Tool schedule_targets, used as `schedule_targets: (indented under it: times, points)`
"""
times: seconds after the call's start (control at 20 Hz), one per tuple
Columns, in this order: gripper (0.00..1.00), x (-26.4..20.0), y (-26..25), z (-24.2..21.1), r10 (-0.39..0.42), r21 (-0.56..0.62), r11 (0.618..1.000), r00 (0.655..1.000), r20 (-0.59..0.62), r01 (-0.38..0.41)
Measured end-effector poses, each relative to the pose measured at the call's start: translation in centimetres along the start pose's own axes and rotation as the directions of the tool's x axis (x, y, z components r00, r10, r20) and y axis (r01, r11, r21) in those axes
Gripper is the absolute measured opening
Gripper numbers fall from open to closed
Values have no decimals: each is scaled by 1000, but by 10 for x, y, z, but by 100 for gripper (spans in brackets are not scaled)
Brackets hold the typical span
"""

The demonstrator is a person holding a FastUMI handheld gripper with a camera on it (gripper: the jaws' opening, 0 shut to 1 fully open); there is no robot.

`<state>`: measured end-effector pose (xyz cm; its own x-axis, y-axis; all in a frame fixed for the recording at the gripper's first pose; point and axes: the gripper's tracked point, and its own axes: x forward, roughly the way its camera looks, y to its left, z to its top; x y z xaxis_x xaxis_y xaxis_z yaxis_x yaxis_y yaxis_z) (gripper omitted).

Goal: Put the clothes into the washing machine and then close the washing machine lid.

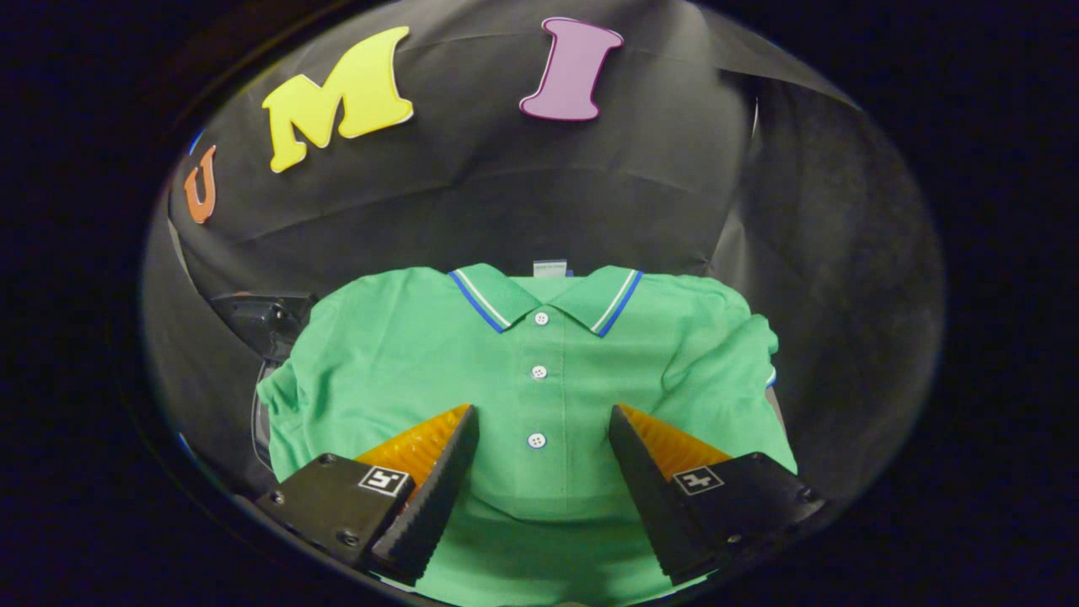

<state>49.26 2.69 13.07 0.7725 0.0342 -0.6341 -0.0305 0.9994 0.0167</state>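
While my claw [544, 421] hangs spread wide over the clothes, its two fingers [438, 472] stand well apart with nothing pinched between them. Each finger is black with a ribbed inner face, an orange panel along its outer side and a small square marker on its base. Between them lies the green polo shirt [539, 379], laid out flat with its front facing me. I cannot tell whether the fingertips touch the cloth or hover just above it.

The shirt's placket runs straight up the gap between my fingers. Its lowest white button [536, 440] sits between the fingertips, a second one lies just ahead of them, and a third sits at the throat of the collar [546, 297]. The collar is folded down neatly, edged with blue and white stripes, and a small label [550, 268] peeks out behind it. The sleeve on my left bunches into soft folds beyond the left finger, and the one on my right is tucked and creased, with a trace of its striped cuff showing at the far edge.

Past the left sleeve, a dark, hard-edged object [263, 320] pokes out from under the shirt; I cannot say what it is. Whatever carries the shirt is hidden beneath it. Behind everything hangs the booth's black cloth wall [506, 185], creased in long folds.
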Motion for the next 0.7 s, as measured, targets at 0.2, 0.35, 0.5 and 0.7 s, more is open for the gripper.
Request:
schedule_targets:
  times: [0.2,0.35,0.5,0.7]
  points:
    - [95,0,4,1,8,-19,1000,1000,-27,-8]
    - [76,0,10,2,-4,-34,999,998,-66,1]
    - [41,0,15,4,-21,-53,998,995,-93,17]
    - [10,-2,22,6,-57,-75,996,993,-99,50]
